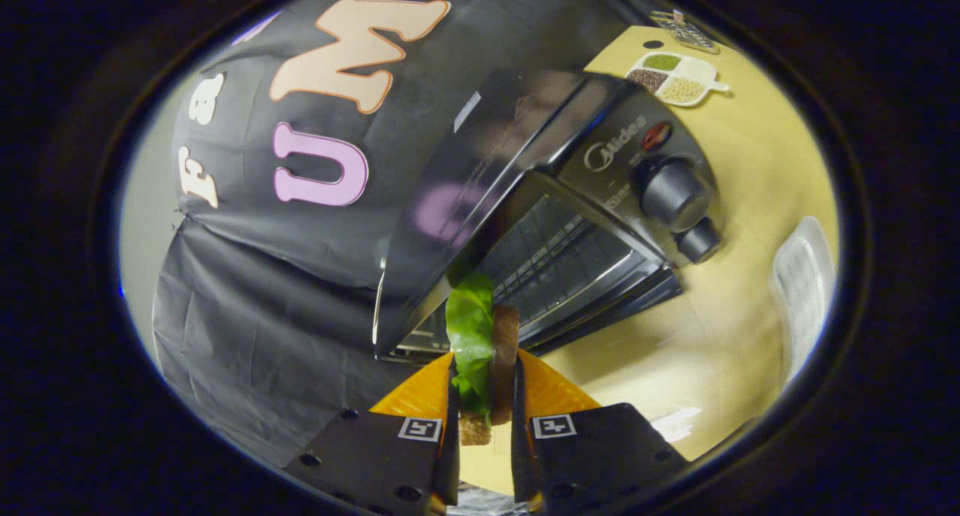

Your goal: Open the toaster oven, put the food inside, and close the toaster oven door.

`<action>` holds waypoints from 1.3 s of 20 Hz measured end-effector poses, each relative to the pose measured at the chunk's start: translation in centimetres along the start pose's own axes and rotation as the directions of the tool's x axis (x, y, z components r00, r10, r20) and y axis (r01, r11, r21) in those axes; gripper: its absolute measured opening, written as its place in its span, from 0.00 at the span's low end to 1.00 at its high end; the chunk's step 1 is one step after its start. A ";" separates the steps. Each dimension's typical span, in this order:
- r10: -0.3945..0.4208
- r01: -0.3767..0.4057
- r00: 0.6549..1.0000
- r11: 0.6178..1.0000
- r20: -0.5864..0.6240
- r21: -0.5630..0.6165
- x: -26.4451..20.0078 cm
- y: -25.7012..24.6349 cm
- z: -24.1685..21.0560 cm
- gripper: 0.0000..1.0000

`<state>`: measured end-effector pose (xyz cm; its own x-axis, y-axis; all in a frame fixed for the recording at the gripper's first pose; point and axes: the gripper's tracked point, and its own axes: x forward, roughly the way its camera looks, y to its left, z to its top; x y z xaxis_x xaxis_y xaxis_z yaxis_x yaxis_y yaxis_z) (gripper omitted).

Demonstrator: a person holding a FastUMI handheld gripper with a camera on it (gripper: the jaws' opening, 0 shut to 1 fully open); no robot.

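Gripper [484, 396], low centre of the frame: both fingers are clamped on a sandwich [487, 351], one finger pressing on each flat side. The sandwich stands on edge between them, with a green lettuce leaf [470, 336] on its left face and a brown bread slice [505, 343] on its right; a crumbly bread corner shows at the bottom, between the finger bases

Just beyond the fingertips, centre of the frame: a black toaster oven [540, 201], seen tilted because the camera is rolled. Its door is open and hangs down toward the lower right of the oven, and the wire rack [555, 265] inside the cavity is exposed. The upper end of the sandwich overlaps the mouth of the cavity in this view; whether it has crossed the threshold cannot be told

Control panel, right of centre: a red indicator [657, 135] above two dark knobs, the larger knob [671, 190] above the smaller knob [697, 240]

The oven rests on a pale yellow table [750, 201]. Upper right of the frame, well apart from the oven: a white divided dish [679, 77] holding grains or beans in separate compartments. Right edge of the frame: a pale, ribbed object [804, 291], too distorted to identify
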<state>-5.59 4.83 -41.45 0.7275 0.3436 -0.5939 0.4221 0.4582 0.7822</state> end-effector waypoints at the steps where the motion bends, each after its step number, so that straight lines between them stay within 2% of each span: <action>1: 0.008 -0.008 1.000 1.000 0.007 0.013 0.8 0.2 0.1 0.30; 5: 0.027 -0.030 0.998 0.997 0.048 0.067 3.3 0.4 1.1 0.30; 12: 0.014 -0.027 0.992 0.994 0.127 0.104 6.3 -0.9 3.5 0.30; 14: 0.033 -0.047 0.988 0.995 0.149 0.086 6.5 -0.7 3.8 0.30; 19: 0.015 -0.023 0.982 0.999 0.188 0.041 6.7 -1.2 4.4 0.30; 26: -0.018 0.042 0.965 0.995 0.260 -0.087 6.4 -1.9 4.7 0.31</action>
<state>0.79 2.35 -45.85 0.8355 0.1100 -0.5384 0.4038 0.5418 0.7372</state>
